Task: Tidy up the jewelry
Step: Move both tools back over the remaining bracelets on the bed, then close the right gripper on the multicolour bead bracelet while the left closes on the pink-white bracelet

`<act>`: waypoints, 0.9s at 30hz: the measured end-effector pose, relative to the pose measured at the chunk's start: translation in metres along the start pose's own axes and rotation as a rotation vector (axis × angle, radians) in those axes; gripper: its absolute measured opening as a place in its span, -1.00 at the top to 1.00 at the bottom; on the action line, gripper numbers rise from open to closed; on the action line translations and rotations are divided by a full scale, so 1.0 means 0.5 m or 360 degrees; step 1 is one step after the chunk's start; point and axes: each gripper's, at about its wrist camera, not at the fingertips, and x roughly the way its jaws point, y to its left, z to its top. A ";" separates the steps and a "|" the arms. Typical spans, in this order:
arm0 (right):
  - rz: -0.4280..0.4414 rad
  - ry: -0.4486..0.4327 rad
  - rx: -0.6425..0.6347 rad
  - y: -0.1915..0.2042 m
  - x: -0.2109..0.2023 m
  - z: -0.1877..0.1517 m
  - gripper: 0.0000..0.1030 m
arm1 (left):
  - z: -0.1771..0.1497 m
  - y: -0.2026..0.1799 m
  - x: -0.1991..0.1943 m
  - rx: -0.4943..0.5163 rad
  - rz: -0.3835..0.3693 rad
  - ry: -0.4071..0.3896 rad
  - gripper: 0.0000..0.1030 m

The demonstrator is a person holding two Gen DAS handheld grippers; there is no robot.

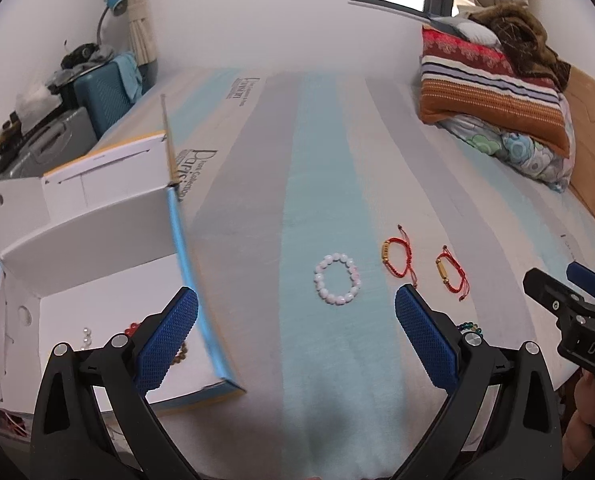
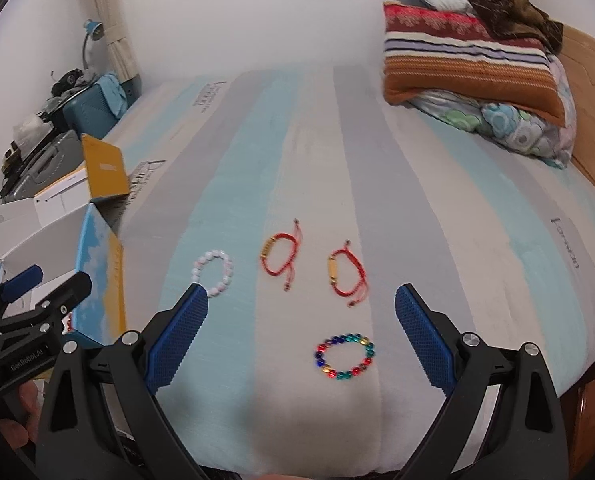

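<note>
A white bead bracelet (image 1: 337,279) (image 2: 214,271) lies on the striped mattress. Two red cord bracelets with gold beads (image 1: 397,255) (image 1: 451,273) lie to its right; the right wrist view shows them too (image 2: 280,258) (image 2: 347,272). A multicolour bead bracelet (image 2: 345,356) lies nearest, between the right gripper's fingers in view. An open white box (image 1: 109,320) sits at the left, with some beads (image 1: 86,336) inside. My left gripper (image 1: 296,344) is open and empty, over the box edge and the mattress. My right gripper (image 2: 302,340) is open and empty above the multicolour bracelet.
Folded blankets and pillows (image 1: 493,92) (image 2: 473,76) are piled at the far right by a wooden headboard (image 2: 593,92). Suitcases and clutter (image 1: 69,108) stand past the bed's left side. The box's yellow lid flap (image 2: 106,170) stands upright.
</note>
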 end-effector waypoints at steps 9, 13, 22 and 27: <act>-0.0058 0.0094 0.0089 -0.090 0.037 -0.030 -0.77 | -0.011 -0.089 0.091 0.0091 -0.0061 0.0099 -0.89; -0.0084 0.0144 0.0116 -0.120 0.065 -0.049 -0.77 | -0.019 -0.121 0.143 0.0138 -0.0072 0.0136 -0.89; -0.0105 0.0260 0.0065 -0.116 0.155 -0.086 -0.77 | -0.036 -0.131 0.279 0.0114 -0.0119 0.0266 -0.89; -0.0082 0.0294 0.0016 -0.101 0.210 -0.101 -0.77 | -0.029 -0.133 0.341 0.0156 -0.0089 0.0308 -0.89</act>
